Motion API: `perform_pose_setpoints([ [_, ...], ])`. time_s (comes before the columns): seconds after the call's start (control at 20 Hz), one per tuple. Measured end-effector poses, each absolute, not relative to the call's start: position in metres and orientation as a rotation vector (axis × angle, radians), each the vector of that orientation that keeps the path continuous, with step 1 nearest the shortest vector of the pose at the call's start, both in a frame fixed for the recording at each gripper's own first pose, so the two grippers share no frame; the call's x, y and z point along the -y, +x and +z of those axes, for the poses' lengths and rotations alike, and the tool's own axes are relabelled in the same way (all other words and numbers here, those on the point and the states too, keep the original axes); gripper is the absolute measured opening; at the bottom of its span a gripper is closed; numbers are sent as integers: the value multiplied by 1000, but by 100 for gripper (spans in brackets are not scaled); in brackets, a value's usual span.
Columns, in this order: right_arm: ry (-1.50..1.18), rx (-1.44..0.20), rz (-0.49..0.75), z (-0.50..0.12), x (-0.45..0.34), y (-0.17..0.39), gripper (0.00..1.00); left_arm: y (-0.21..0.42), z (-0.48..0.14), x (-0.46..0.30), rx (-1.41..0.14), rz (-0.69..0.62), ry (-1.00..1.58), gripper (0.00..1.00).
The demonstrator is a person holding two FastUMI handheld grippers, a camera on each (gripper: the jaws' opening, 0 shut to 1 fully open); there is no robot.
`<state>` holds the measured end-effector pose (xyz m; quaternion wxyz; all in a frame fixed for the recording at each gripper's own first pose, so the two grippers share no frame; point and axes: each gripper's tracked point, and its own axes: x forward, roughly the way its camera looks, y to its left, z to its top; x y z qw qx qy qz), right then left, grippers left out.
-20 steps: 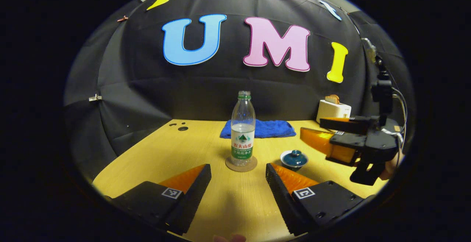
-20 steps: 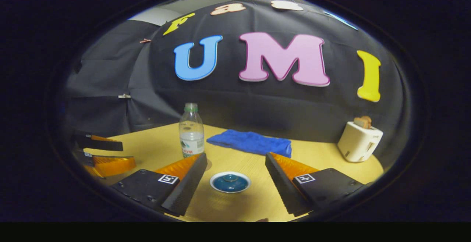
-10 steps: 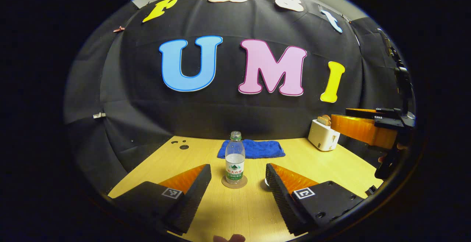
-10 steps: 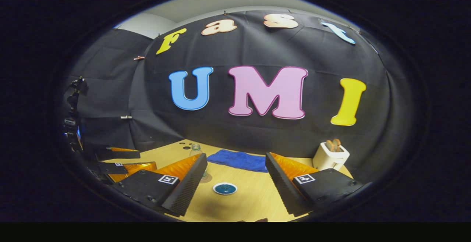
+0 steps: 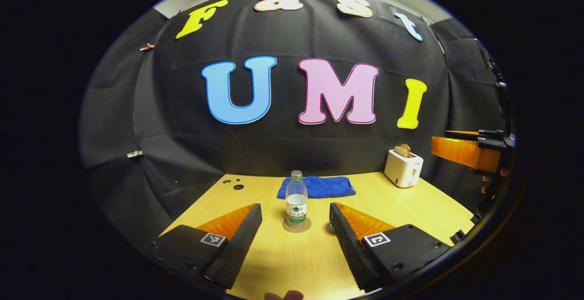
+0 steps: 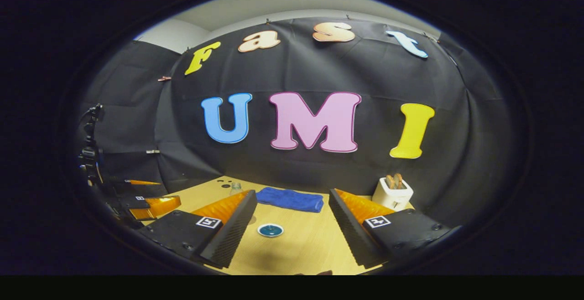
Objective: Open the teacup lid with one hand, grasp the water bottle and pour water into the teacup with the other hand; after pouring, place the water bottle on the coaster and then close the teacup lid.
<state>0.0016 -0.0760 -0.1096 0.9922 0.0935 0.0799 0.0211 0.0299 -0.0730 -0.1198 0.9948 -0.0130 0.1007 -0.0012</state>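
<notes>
L claw (image 5: 295,227) jaws apart, empty | R claw (image 6: 292,227) same | bottle (image 5: 296,204) upright on coaster (image 5: 296,225), mid-table, dead ahead of L, between its fingers' line | cup (image 6: 270,230), lid on, ahead of R, nearer R.

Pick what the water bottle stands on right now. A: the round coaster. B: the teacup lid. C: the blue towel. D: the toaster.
A: in the left gripper view the water bottle stands upright on the round coaster, in front of the blue towel.
</notes>
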Motion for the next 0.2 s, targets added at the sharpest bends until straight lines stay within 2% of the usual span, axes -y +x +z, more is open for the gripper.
perform_pose_setpoints([
  [0.2,190,-168,36,-110,85,-7,98,23,-120,82,-208,3,-36,94],
])
